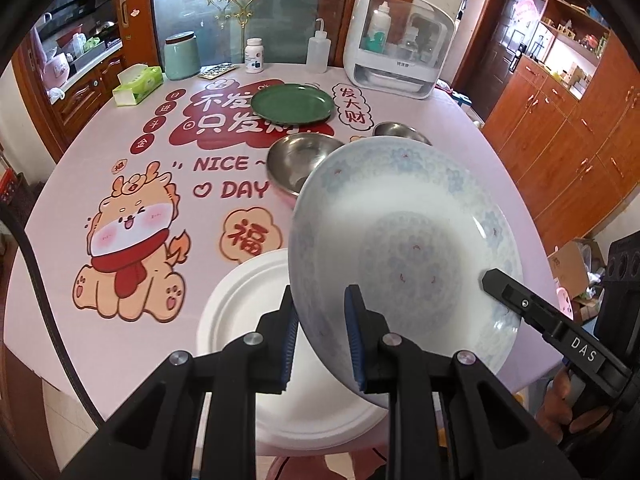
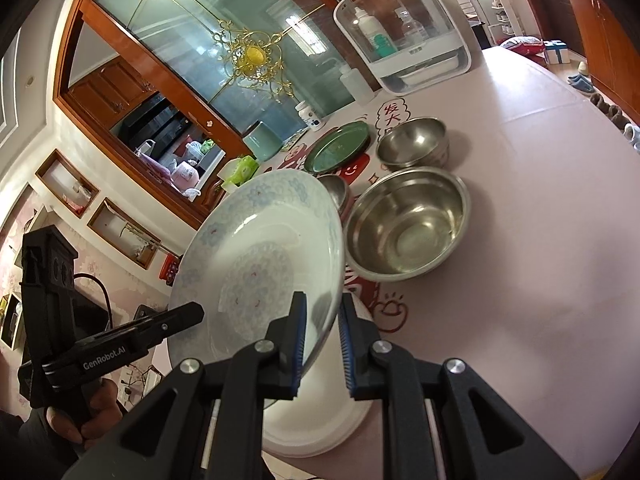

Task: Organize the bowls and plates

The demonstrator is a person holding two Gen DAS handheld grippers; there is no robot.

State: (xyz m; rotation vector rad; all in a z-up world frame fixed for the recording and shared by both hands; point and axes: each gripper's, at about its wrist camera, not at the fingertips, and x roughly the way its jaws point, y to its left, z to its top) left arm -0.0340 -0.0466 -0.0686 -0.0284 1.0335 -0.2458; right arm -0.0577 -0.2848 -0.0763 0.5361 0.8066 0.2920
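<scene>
A white bowl with a pale blue flower pattern [image 1: 404, 240] hangs tilted above the pink table [image 1: 132, 208]. My left gripper [image 1: 322, 332] is shut on its near rim. My right gripper [image 2: 322, 340] is shut on the opposite rim of the same bowl [image 2: 260, 256]. Each gripper shows in the other's view, the right one [image 1: 560, 336] and the left one [image 2: 120, 340]. A white plate [image 1: 244, 308] lies on the table under the bowl, also in the right wrist view [image 2: 316, 432]. A green plate [image 1: 292, 104] lies farther back.
Steel bowls stand beyond the held bowl: a large one [image 2: 404, 224], a smaller one [image 2: 412, 140] and one partly hidden [image 1: 300, 160]. A white storage box [image 1: 396, 40], bottles [image 1: 318, 50], a green jar [image 1: 182, 54] and a tissue box [image 1: 138, 82] line the far edge.
</scene>
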